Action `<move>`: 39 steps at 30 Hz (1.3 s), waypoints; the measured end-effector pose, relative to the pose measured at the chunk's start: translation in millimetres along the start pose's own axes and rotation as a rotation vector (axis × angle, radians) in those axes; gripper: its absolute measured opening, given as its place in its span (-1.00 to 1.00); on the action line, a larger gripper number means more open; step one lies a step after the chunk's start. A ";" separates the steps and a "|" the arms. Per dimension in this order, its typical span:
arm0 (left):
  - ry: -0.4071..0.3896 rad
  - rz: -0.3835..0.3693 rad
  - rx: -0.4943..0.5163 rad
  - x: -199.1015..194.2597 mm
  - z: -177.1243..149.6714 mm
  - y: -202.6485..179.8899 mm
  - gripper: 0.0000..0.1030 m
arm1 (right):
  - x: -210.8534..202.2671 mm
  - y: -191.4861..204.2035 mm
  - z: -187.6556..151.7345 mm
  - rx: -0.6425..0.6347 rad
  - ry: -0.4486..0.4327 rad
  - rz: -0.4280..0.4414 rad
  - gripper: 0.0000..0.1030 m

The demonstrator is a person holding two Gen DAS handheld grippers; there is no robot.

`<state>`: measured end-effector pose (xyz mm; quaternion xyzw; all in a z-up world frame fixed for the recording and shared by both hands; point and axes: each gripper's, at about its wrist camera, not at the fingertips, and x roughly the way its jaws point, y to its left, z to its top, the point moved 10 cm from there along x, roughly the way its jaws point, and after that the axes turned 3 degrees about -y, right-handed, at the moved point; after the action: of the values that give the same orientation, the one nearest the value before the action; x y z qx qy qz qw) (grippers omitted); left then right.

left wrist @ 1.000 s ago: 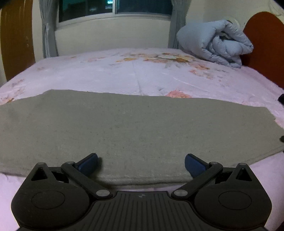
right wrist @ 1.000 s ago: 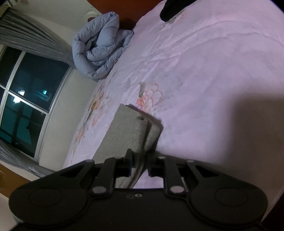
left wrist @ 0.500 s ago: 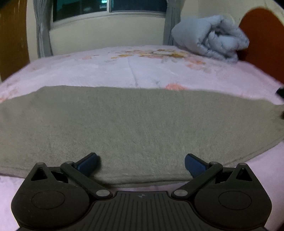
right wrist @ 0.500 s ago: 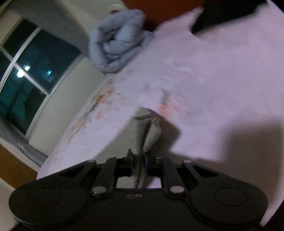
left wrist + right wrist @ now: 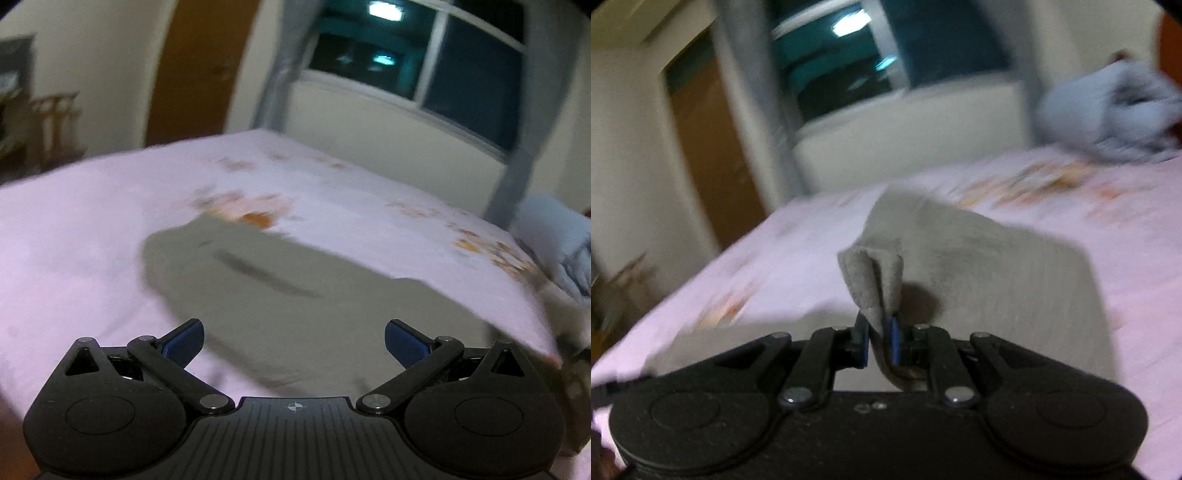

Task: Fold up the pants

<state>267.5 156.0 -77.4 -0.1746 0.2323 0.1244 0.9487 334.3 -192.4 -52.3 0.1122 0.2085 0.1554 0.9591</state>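
Your right tool (image 5: 878,341) pinches the pants (image 5: 979,258) by a bunched end; soft and floppy. Left tool (image 5: 293,338) gapes wide, holding nothing.

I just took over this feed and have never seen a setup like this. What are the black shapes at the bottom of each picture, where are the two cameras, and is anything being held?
There is no robot arm here. A person holds a two-finger gripper in each hand, and a fisheye camera on each one looks forward along its fingers. The black shapes are the grippers' own bodies.

The left wrist view shows the left gripper with its blue-tipped fingers spread wide, holding nothing. Ahead of it lie the grey-green pants on a bed with a pink floral sheet.

The right wrist view shows the right gripper with its fingers closed on a bunched end of the pants, lifted off the sheet. A rolled blue duvet sits at the far end of the bed. Both pictures are blurred.
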 end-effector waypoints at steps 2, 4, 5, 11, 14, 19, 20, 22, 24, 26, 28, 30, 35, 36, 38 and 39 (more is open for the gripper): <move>0.022 0.015 -0.024 -2.5 -12.2 21.0 1.00 | 30.4 34.8 -47.3 -0.066 0.175 0.061 -0.75; 0.043 0.025 -0.027 -3.4 -26.6 28.2 1.00 | 25.2 45.6 -63.1 -0.098 0.169 0.042 -0.68; 0.047 0.020 -0.038 -4.1 -32.0 29.5 1.00 | 17.7 43.3 -59.3 -0.078 0.131 0.042 -0.68; 0.033 -0.084 0.021 -6.4 -35.3 -22.3 1.00 | -26.0 -9.3 -7.4 0.026 -0.020 0.029 -0.55; 0.038 -0.178 0.054 -5.3 -34.7 -69.4 1.00 | -53.4 -37.3 13.2 0.132 -0.077 0.045 -0.46; 0.101 -0.303 0.125 0.0 -51.4 -131.2 1.00 | -96.1 -108.3 21.4 0.234 -0.129 -0.092 -0.39; 0.128 -0.312 0.135 5.4 -57.3 -141.2 1.00 | -99.4 -117.4 18.5 0.247 -0.125 -0.113 -0.37; 0.167 -0.336 0.113 13.1 -63.3 -152.6 1.00 | -113.4 -139.0 5.6 0.289 -0.118 -0.135 -0.36; 0.194 -0.348 0.088 18.8 -69.3 -160.8 0.94 | -125.0 -153.1 -3.0 0.298 -0.119 -0.160 -0.31; 0.220 -0.359 0.068 24.1 -76.3 -166.1 0.64 | -136.9 -165.4 -11.7 0.311 -0.123 -0.177 -0.18; 0.236 -0.354 0.060 32.4 -81.2 -171.4 0.51 | -140.8 -173.7 -18.5 0.328 -0.125 -0.184 -0.06; 0.257 -0.343 0.058 42.5 -88.2 -176.9 0.48 | -145.7 -176.1 -26.5 0.352 -0.119 -0.188 -0.05; 0.312 -0.373 -0.003 54.1 -98.4 -182.2 -0.38 | -135.3 -181.7 -30.4 0.325 -0.055 -0.244 -0.05; 0.308 -0.387 -0.001 51.0 -96.5 -184.2 -0.40 | -132.3 -179.9 -32.9 0.273 -0.019 -0.273 -0.05; 0.296 -0.426 -0.006 41.2 -88.0 -190.7 -0.41 | -127.4 -173.3 -38.3 0.195 0.043 -0.275 -0.01; 0.286 -0.439 -0.013 36.4 -83.1 -193.6 -0.41 | -124.2 -167.8 -42.2 0.165 0.076 -0.256 0.02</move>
<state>327.2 -46.5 -111.1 -0.2427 0.3200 -0.1089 0.9093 250.7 -384.3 -91.3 0.1572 0.2692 0.0184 0.9500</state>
